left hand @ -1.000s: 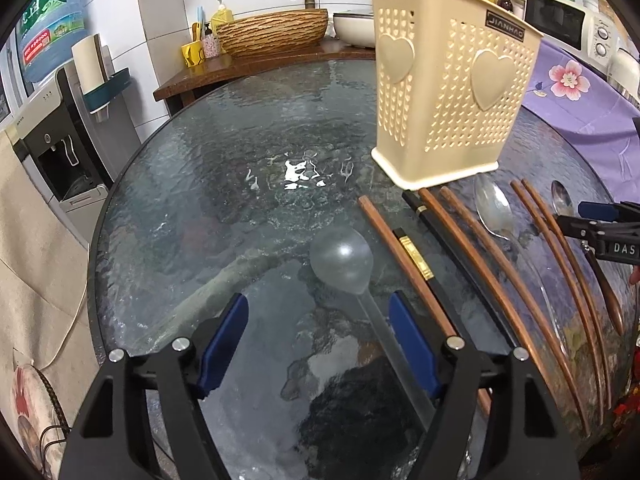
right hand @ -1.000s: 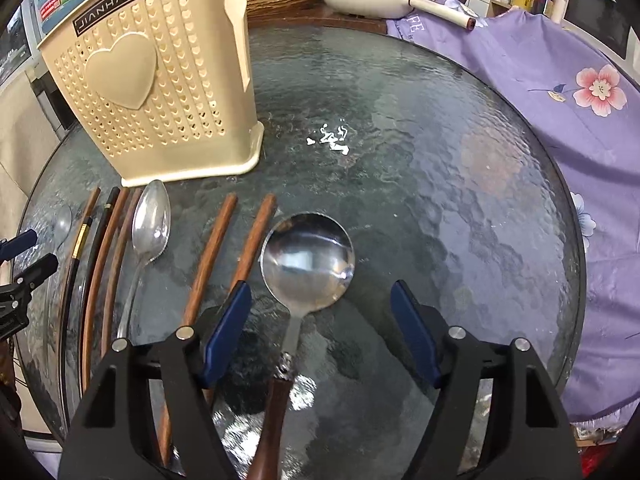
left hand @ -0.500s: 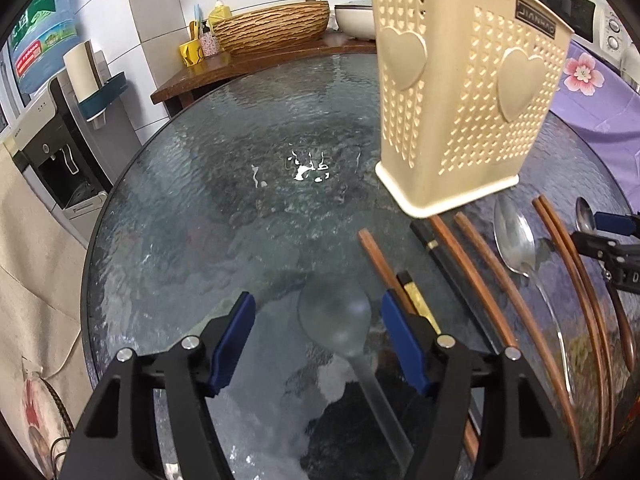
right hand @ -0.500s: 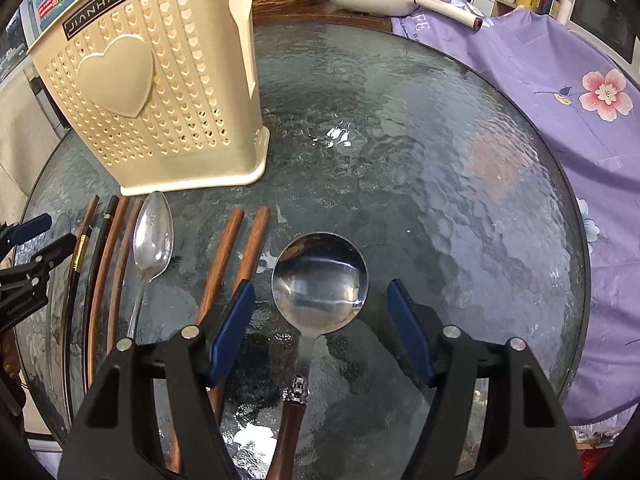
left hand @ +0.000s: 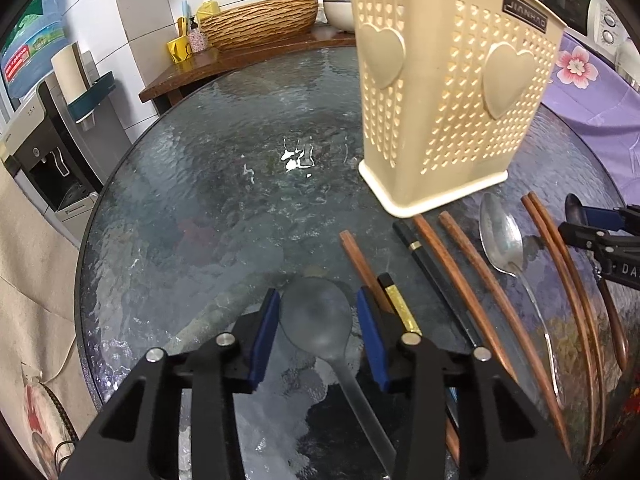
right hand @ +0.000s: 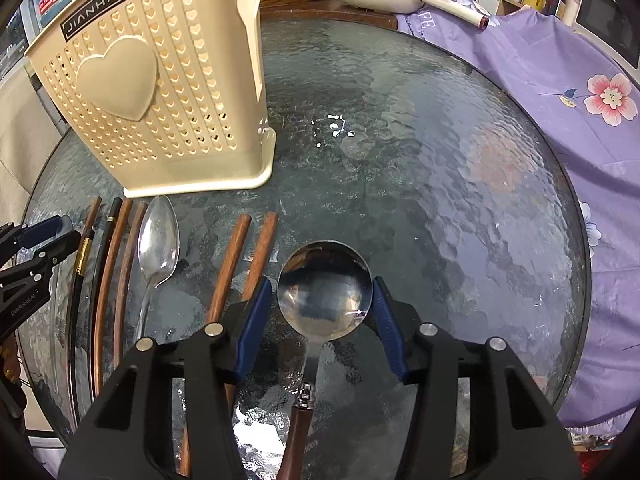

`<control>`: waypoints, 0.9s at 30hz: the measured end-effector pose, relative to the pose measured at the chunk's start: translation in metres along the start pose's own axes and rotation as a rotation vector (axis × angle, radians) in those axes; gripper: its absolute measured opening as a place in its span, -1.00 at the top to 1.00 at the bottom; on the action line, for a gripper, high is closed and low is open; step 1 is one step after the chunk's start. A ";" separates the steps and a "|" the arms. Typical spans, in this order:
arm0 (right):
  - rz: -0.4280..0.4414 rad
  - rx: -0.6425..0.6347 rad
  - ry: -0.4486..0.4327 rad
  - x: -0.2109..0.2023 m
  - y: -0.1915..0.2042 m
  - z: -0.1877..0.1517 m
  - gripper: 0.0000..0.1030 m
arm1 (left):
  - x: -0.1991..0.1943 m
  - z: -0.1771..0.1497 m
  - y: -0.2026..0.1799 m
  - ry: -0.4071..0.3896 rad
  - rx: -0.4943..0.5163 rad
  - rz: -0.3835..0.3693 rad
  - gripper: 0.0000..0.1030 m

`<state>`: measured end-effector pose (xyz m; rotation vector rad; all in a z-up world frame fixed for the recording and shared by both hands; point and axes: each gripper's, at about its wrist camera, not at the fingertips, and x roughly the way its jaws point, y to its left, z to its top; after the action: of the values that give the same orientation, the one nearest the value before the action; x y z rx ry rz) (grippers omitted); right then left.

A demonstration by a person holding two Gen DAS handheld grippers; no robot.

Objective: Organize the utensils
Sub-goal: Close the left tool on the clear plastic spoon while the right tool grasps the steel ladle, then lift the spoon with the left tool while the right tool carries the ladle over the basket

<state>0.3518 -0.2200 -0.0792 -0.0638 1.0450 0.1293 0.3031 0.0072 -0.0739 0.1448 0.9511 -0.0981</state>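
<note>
Blue-padded left claw [left hand: 318,322] closing around translucent spoon [left hand: 316,320]

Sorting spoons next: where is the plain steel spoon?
In the left wrist view the steel spoon lies right of centre on the glass table, between brown chopsticks, below the basket.

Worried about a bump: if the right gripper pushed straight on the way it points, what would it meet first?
Probably the round steel ladle bowl, which already lies between the closing jaws of the right gripper, then the glass table under it. Depth is unclear.
</note>
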 end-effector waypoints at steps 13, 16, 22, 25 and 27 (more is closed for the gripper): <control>0.006 0.004 -0.010 -0.003 0.001 -0.003 0.08 | -0.003 -0.001 -0.004 -0.013 -0.011 -0.023 0.30; 0.001 0.012 -0.031 -0.006 -0.002 -0.004 0.08 | -0.009 0.003 -0.002 -0.039 -0.019 -0.024 0.30; 0.025 0.031 -0.065 -0.019 -0.008 -0.005 0.08 | -0.025 0.010 0.001 -0.081 -0.026 -0.041 0.30; 0.028 0.031 -0.088 -0.028 -0.007 -0.005 0.08 | -0.033 0.013 0.002 -0.103 -0.032 -0.049 0.30; 0.027 0.030 -0.107 -0.035 -0.006 -0.005 0.08 | -0.039 0.013 0.003 -0.118 -0.033 -0.053 0.30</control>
<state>0.3309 -0.2291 -0.0516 -0.0156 0.9410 0.1402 0.2915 0.0089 -0.0338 0.0827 0.8383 -0.1383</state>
